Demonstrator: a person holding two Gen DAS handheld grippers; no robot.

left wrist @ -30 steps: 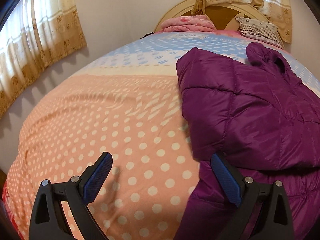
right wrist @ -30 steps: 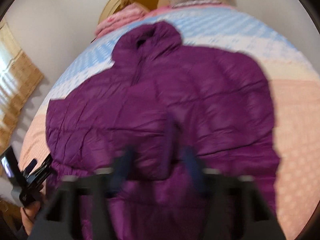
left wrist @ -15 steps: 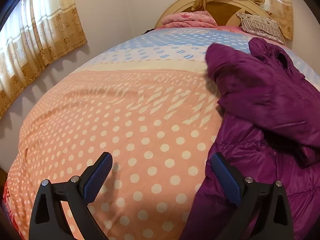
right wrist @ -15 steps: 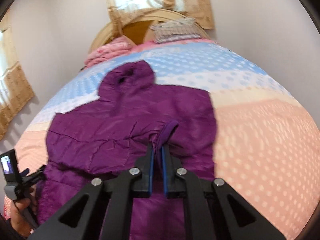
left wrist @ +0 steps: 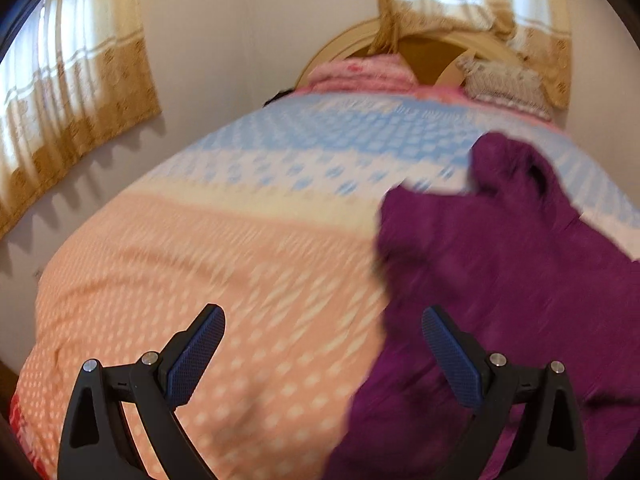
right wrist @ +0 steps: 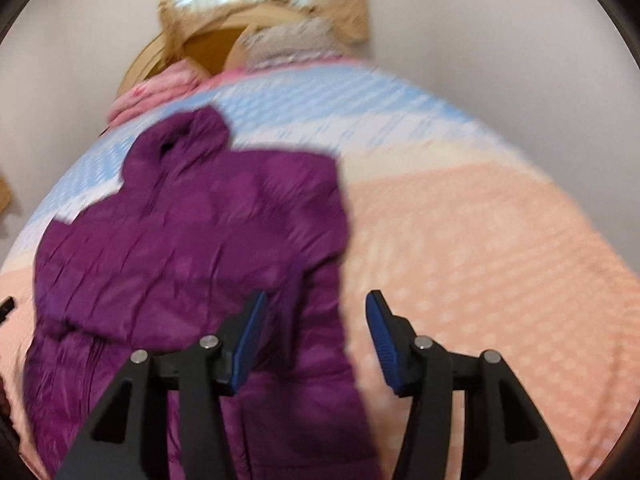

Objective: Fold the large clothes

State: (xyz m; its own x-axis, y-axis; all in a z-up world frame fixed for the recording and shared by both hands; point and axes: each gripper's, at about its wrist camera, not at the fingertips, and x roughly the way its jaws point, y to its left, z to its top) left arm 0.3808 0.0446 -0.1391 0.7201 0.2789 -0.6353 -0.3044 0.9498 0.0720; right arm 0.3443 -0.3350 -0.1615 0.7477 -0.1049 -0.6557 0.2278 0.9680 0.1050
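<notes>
A purple quilted jacket (right wrist: 188, 248) lies on the bed with its collar toward the headboard and both sleeves folded across its body. It also shows at the right of the left wrist view (left wrist: 520, 264). My right gripper (right wrist: 316, 332) is open and empty, just above the jacket's right edge. My left gripper (left wrist: 320, 352) is open and empty, above the jacket's left edge and the bedspread. Both views are blurred by motion.
The bed has a polka-dot bedspread (left wrist: 208, 280), peach near me and blue and white toward the headboard (left wrist: 352, 48). A folded pink blanket (left wrist: 360, 72) and a pillow (left wrist: 504, 84) lie at the head. Curtains (left wrist: 68, 112) hang at left.
My right gripper has let go of the sleeve cuff and opened; the sleeve now lies across the jacket. Both grippers have drawn back and tilted up.
</notes>
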